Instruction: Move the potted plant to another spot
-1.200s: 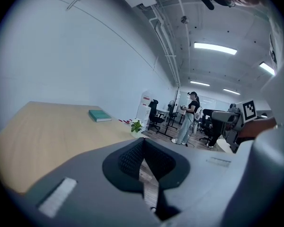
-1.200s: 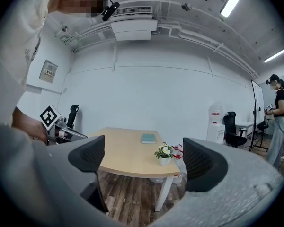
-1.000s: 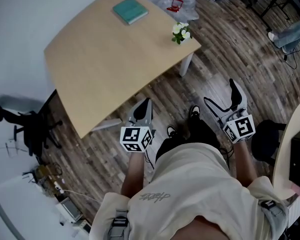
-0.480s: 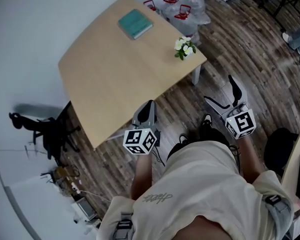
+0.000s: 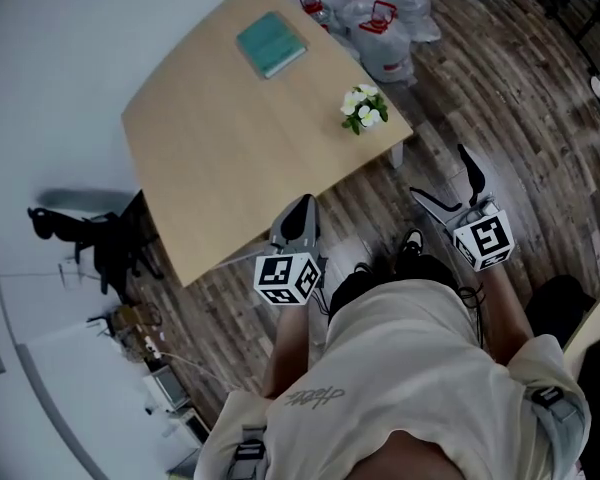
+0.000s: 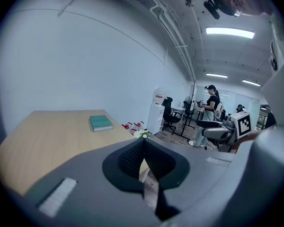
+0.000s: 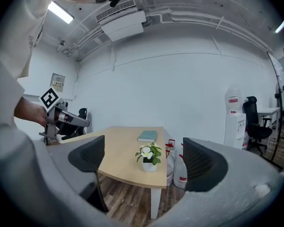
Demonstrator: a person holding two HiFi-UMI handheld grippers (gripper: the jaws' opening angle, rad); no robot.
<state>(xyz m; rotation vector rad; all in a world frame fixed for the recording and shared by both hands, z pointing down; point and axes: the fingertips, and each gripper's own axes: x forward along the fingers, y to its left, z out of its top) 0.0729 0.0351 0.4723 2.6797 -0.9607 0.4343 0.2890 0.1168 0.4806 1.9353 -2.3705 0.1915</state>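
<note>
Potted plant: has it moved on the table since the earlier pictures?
No. The potted plant stands near the same corner of the table, on the same side of the green book; only the view shifted.

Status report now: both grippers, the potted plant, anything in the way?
Left gripper shut, empty; right gripper open, empty, both short of the table. Potted plant at table corner, untouched. Nothing between it and right gripper.
</note>
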